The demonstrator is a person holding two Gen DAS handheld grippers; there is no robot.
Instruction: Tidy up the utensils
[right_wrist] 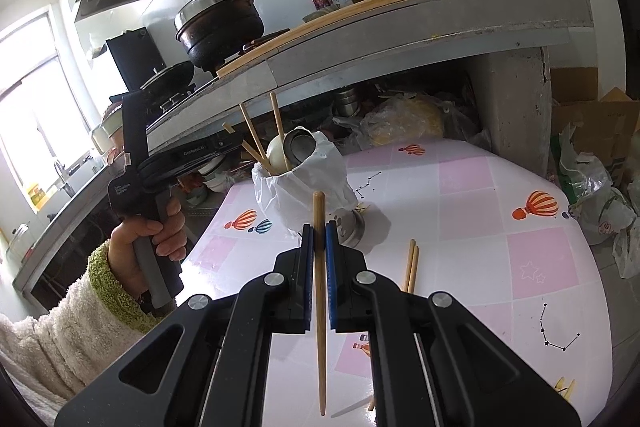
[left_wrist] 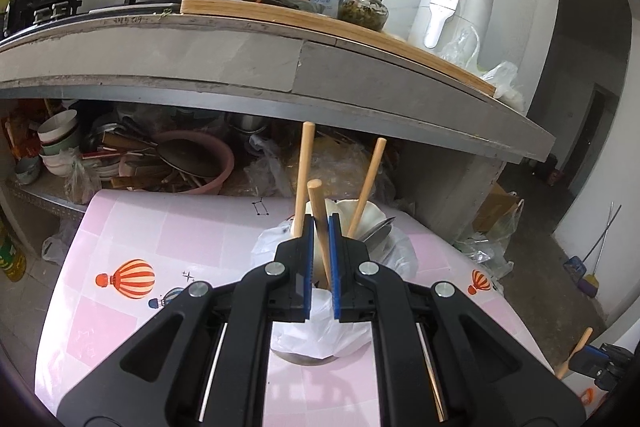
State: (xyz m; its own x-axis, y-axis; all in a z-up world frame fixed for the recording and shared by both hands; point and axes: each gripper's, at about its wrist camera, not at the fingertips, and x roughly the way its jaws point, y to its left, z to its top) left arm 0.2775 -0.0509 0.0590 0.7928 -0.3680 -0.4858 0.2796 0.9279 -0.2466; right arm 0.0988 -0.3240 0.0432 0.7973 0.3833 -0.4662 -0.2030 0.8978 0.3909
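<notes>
Chopsticks: grip and handling at the utensil holder

Landmark for all positions: the bag-lined utensil holder point(right_wrist: 300, 187) on the pink table point(right_wrist: 500, 227).

Right gripper point(right_wrist: 319, 235), nearest in the right wrist view: jaws closed on a single wooden chopstick point(right_wrist: 319, 291). Blunt end stands up past the fingertips, tapered tip hangs below toward the table. It sits on the near side of the holder, not yet over its mouth.

Two loose chopsticks point(right_wrist: 412, 267) lie flat on the table, just beside the holder's base on its near right.

Left gripper point(left_wrist: 319, 239): blue pads clamped on another chopstick point(left_wrist: 320, 223), right above the holder's mouth point(left_wrist: 360, 215). Lower end runs down toward the opening; whether the tip is already inside cannot be seen. Two more chopsticks point(left_wrist: 302, 167) lean in the holder, alongside what looks like a pale ladle and a metal spoon bowl.

Beyond the holder: counter with a black pot point(right_wrist: 220, 23).

Handling judgement:
- Sticks look light, stiff and smooth; likely to pivot or slide in a single pinch.
- Hold near the thick upper third, where the section is widest, so the tip can swing down into the opening.
- The holder looks top-heavy on a narrow foot, and the loose bag liner may snag a tip. Lower gently, no sideways push.
- Flat pair on the table offers little height; they probably need a pinch across one stick at a time.
</notes>
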